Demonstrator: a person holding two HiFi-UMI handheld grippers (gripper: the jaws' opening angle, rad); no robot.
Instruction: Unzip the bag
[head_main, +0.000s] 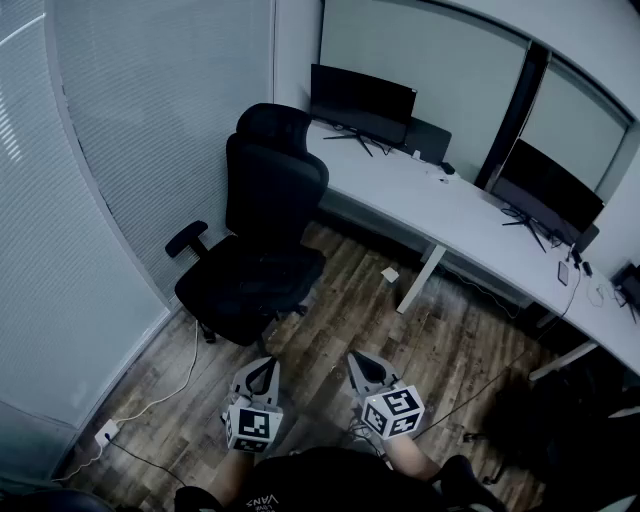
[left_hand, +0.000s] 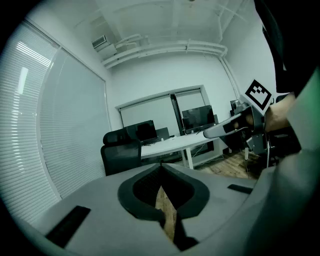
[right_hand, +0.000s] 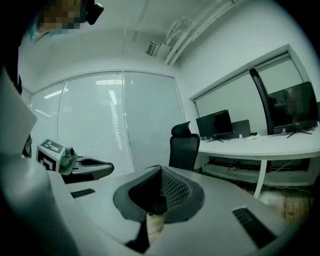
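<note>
I hold my left claw (head_main: 263, 366) and my right claw (head_main: 360, 360) side by side, low in front of my body, over the brown wood-plank floor (head_main: 350, 310). Both point away from me, a little below level. In the left gripper view the two grey jaws of the left claw (left_hand: 161, 171) are pressed together at the tips with nothing between them. The right gripper view shows the same for the right claw (right_hand: 161, 174): its jaws are together and it grips nothing. Each claw appears in the other's view, the right claw (left_hand: 216, 132) to the right and the left claw (right_hand: 98, 165) to the left, with a clear gap between them.

Just beyond the left claw stands a black mesh-backed office chair (head_main: 262, 230) on castors, with its back towards a long white tabletop (head_main: 450, 205). The tabletop runs from far centre to the near right. It carries a wide black monitor (head_main: 361, 100) at its far end and a second black monitor (head_main: 547, 190) further right. A small white box (head_main: 390, 274) lies on the floor beside a tabletop leg. White slatted blinds (head_main: 160, 110) cover the wall on the left.

A dark bulky shape (head_main: 535, 425) sits on the floor at the near right, under the tabletop's edge and well apart from both claws. I cannot tell whether this is the bag.
</note>
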